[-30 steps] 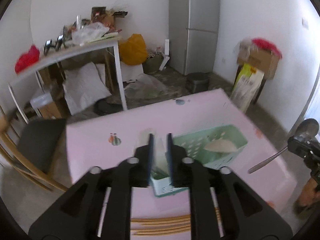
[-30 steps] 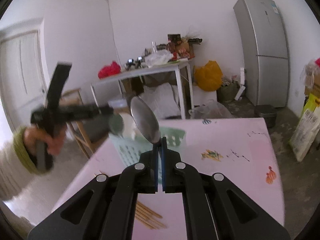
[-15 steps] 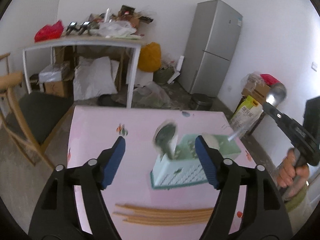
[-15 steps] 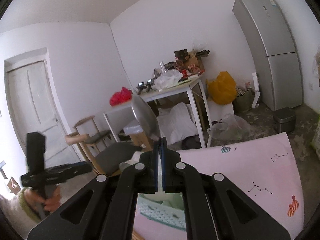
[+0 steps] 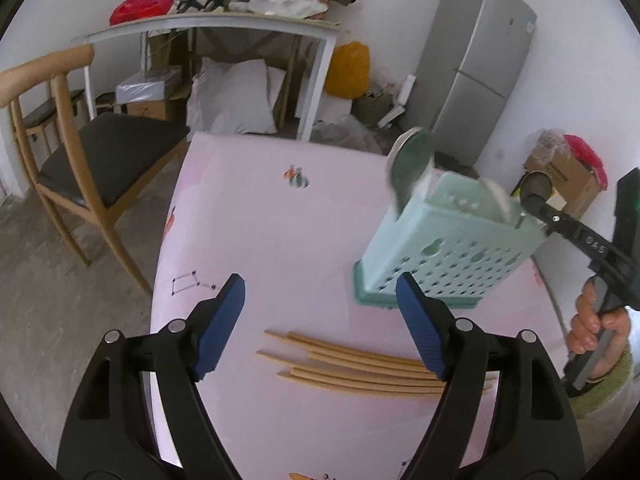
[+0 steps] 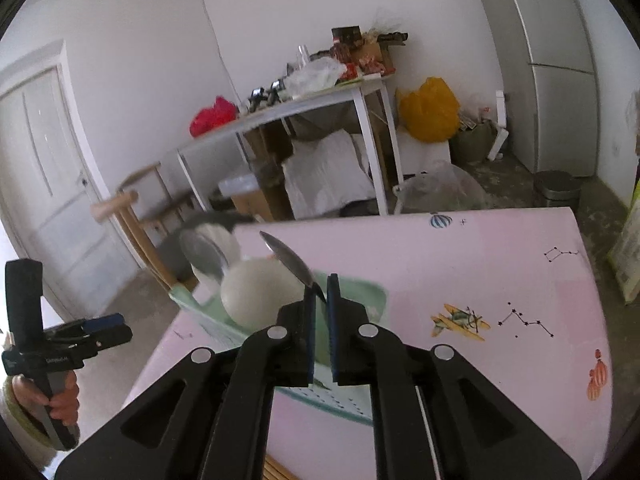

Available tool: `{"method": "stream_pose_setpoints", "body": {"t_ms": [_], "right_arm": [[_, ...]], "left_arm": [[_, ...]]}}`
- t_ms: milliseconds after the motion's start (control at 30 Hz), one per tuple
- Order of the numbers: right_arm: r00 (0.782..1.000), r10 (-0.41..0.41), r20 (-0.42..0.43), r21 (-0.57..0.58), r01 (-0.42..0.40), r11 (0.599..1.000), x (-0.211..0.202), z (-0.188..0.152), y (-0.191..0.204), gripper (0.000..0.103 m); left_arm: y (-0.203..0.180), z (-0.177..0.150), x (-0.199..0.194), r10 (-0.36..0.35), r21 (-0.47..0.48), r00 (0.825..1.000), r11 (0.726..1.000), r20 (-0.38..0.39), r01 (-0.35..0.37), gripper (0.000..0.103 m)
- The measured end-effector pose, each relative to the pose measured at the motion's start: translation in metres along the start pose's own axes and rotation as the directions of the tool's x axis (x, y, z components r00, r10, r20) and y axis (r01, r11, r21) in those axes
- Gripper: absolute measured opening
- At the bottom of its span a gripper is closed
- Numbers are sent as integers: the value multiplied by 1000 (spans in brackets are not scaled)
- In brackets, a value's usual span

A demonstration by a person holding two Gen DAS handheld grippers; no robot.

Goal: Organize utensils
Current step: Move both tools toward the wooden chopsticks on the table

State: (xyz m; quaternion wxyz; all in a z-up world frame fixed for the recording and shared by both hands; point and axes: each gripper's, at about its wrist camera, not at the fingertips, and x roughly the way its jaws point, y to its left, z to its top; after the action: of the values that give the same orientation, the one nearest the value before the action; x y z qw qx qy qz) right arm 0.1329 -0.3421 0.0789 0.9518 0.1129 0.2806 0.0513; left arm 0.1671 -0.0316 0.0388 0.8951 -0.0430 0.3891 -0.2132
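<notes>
A mint green perforated basket [image 5: 448, 256] stands on the pink table [image 5: 260, 240], with a metal spoon [image 5: 410, 164] upright in it and a white ladle [image 6: 256, 292] inside. Several wooden chopsticks [image 5: 360, 364] lie on the table in front of the basket. My left gripper [image 5: 320, 328] is open and empty above the chopsticks. My right gripper [image 6: 320, 296] is over the basket [image 6: 360, 396] and nearly shut on the handle of a second metal spoon [image 6: 288, 260], whose bowl points up and away. The right gripper also shows in the left wrist view [image 5: 538, 196].
A wooden chair [image 5: 68, 152] stands left of the table. Behind are a white side table with clutter [image 5: 240, 20], a grey fridge [image 5: 476, 64], a yellow bag [image 5: 348, 70] and a cardboard box [image 5: 560, 176]. The table's far edge [image 6: 400, 216] is close.
My left gripper opened, released a spoon into the basket, and pulled back left and down. My right gripper came down over the basket with its spoon.
</notes>
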Motion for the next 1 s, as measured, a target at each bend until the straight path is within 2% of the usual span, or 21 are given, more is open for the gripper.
{"method": "stream_pose_setpoints", "body": {"t_ms": [33,100,133,167,367,467,567,667,767,833,867,933,1000], "right_arm": [[1000,2,-1,-2,-2,1000,-2,-1,1,11],[1000,-10,16,-1,10,1000,-9,0,2,26],[999,-14,32,1,14,1000,-14,1,2,38],[999,-15,43,2,15,1000,-19,0,1,43],[992,-39,120,48,34,998,-61,1,4,50],[991,-54,121,65,47,997,-78,-12,10,52],[995,-88,49,72,84,994,-80,-35,18,52],[992,-98,-86,105,107,989,-68,-67,25,52],[972,-61,-225,169,101,981,-51,-105,31,52],[954,-32,-299,217,101,971,-39,-130,36,52],[946,-8,-324,242,91,966,-35,-136,37,52],[934,33,-355,280,73,957,-28,-148,41,52],[926,52,-373,303,68,951,-24,-155,47,52]], "left_arm": [[1,-3,3,11,1,1000,1000,-7,-11,74],[2,-7,8,32,10,999,999,-19,-31,74],[2,-9,11,48,17,998,999,-27,-48,74],[1,-10,14,60,24,998,998,-32,-59,74],[-4,-12,26,84,55,995,995,-48,-82,74],[-6,-12,32,90,79,994,993,-55,-85,74],[-12,-13,38,101,103,993,990,-66,-94,70],[-18,-15,46,109,144,991,985,-83,-97,62],[-23,-16,54,119,188,989,977,-93,-100,52],[-27,-17,62,125,224,987,970,-104,-99,40],[-29,-17,66,127,237,985,967,-114,-97,39],[-33,-18,74,139,268,983,958,-119,-103,28],[-36,-18,84,156,305,980,946,-126,-111,24]]}}
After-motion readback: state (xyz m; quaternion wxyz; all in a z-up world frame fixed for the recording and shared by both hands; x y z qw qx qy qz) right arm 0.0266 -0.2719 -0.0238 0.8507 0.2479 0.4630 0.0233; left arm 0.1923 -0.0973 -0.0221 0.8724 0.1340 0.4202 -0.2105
